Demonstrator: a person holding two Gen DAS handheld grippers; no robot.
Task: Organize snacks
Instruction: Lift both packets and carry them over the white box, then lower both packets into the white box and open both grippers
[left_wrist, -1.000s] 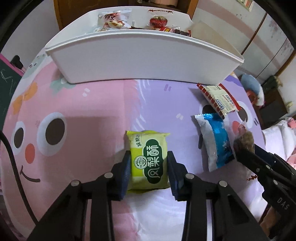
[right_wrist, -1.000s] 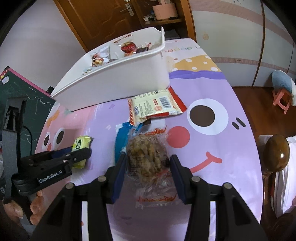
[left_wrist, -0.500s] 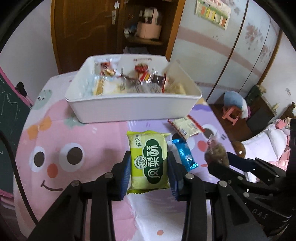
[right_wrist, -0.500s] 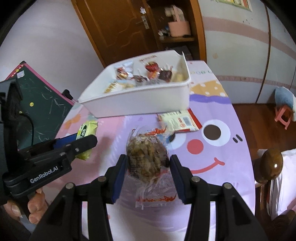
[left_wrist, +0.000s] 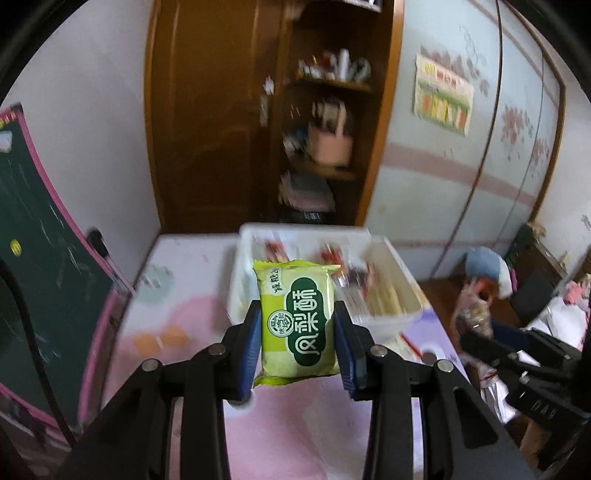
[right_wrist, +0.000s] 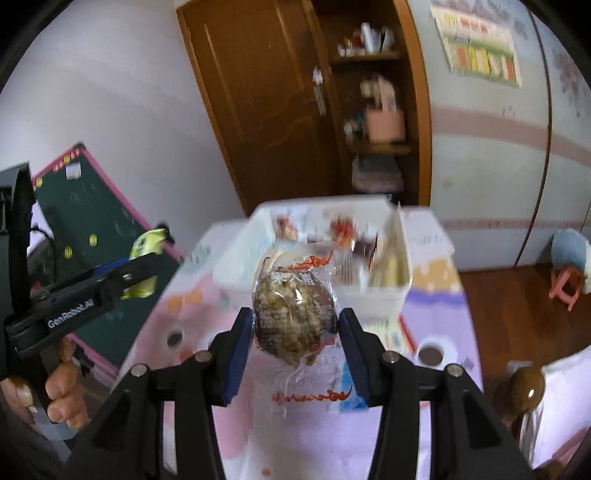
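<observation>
Change since earlier: both grippers had risen off the desk with their snacks, so the bin sat lower and farther off in each view.
Left gripper (left_wrist: 297, 334): clamped on the green pineapple-cake packet (left_wrist: 297, 321), blue pads pressing both its long edges; packet upright, clear of the desk.
Right gripper (right_wrist: 295, 334): clamped on the clear-wrapped nut cake (right_wrist: 294, 317), its loose wrapper tail hanging below the pads.
Person's hand (right_wrist: 55, 384): gripping the left gripper's handle at the lower left of the right wrist view.
Desk (left_wrist: 295, 424): pink and purple cartoon cover, blurred; a blue packet (right_wrist: 349, 387) lay under the right gripper.
White bin (right_wrist: 373, 302): on the desk beyond both held snacks, already holding several wrapped snacks, blurred.
Chalkboard (left_wrist: 33, 243): leaning at the desk's left.
Far: brown door (right_wrist: 266, 103) and wooden shelf (left_wrist: 325, 129).
</observation>
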